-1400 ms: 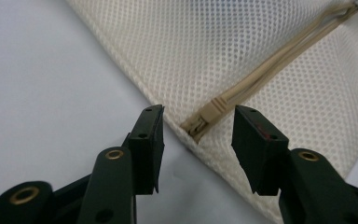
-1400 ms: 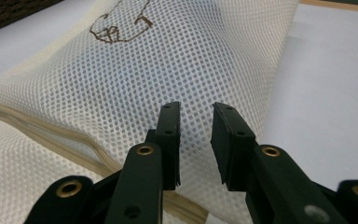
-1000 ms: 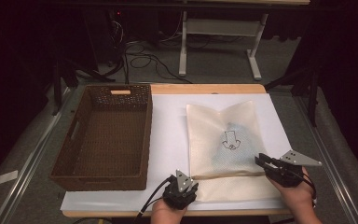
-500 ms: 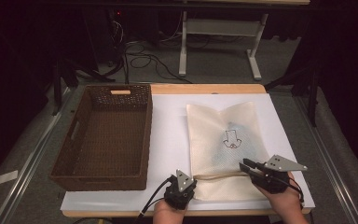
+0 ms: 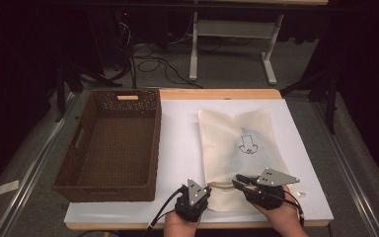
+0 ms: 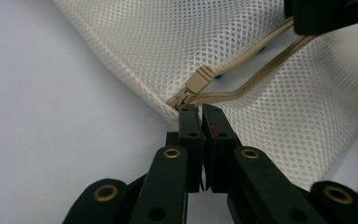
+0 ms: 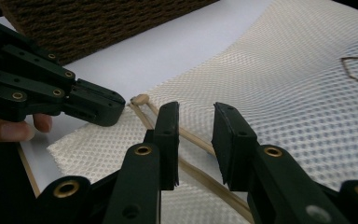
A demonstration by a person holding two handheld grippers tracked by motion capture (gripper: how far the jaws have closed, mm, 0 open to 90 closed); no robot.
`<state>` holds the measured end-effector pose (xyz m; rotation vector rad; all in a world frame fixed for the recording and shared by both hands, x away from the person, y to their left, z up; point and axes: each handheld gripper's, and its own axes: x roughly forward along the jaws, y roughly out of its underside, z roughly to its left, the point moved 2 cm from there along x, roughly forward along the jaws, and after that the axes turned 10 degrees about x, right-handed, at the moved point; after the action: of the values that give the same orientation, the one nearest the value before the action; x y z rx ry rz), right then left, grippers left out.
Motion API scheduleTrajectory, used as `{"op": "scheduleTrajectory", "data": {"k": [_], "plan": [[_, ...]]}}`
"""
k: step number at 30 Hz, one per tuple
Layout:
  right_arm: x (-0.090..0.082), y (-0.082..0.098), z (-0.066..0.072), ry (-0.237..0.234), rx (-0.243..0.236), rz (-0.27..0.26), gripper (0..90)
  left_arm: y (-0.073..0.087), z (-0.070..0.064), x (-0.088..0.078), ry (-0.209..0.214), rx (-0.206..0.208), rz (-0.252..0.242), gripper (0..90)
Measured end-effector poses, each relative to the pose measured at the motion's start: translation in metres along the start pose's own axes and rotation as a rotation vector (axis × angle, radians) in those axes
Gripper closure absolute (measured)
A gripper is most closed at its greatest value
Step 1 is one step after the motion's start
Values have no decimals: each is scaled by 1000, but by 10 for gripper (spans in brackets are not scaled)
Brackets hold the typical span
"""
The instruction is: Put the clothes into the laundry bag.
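From the high view we see a wooden table (image 5: 217, 94) covered by a white sheet (image 5: 180, 148), standing in a dark room; behind it on a grey floor (image 5: 237, 64) lie cables (image 5: 153, 54) and the white legs of another stand (image 5: 197, 44). A brown wicker basket (image 5: 111, 145) sits on the left of the sheet. A cream mesh laundry bag (image 5: 239, 148) with a small dark drawing lies to its right, zipper end toward us. Our left claw (image 5: 197, 190) sits at the bag's near left corner, and our right claw (image 5: 239, 178) lies over the near edge.

In the left gripper view the left claw (image 6: 200, 116) is pressed shut, its tips on the bag's (image 6: 168, 51) corner seam just below the beige zipper slider (image 6: 198, 81).

In the right gripper view the right claw (image 7: 193, 123) stands narrowly parted above the zipper tape (image 7: 191, 140), gripping nothing. The left claw (image 7: 102, 107) shows beside the bag's corner, with the basket wall (image 7: 102, 23) beyond.
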<state>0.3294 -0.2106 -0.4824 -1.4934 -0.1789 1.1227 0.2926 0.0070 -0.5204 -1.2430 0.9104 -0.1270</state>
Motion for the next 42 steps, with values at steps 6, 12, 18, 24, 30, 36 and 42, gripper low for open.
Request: {"op": "scheduleTrajectory", "data": {"k": [6,12,18,24,30,36,42], "plan": [[8,-3,8,-23,-1,5,729,-2,-3,0,4,18,-11,868],[20,-6,16,-55,-7,13,729,-4,-5,1,7,28,-17,866],[31,-8,21,-81,2,21,729,-5,-7,0,-2,48,-19,865],[42,-8,23,-93,12,40,734,-6,-7,-1,-2,52,-23,864],[45,-8,22,-111,23,66,804,-6,-7,-1,-2,59,-16,862],[42,-9,25,-125,1,60,878,-5,-5,1,2,49,-10,851],[38,-10,26,-124,-1,38,879,-2,4,4,35,-22,-13,748]]}}
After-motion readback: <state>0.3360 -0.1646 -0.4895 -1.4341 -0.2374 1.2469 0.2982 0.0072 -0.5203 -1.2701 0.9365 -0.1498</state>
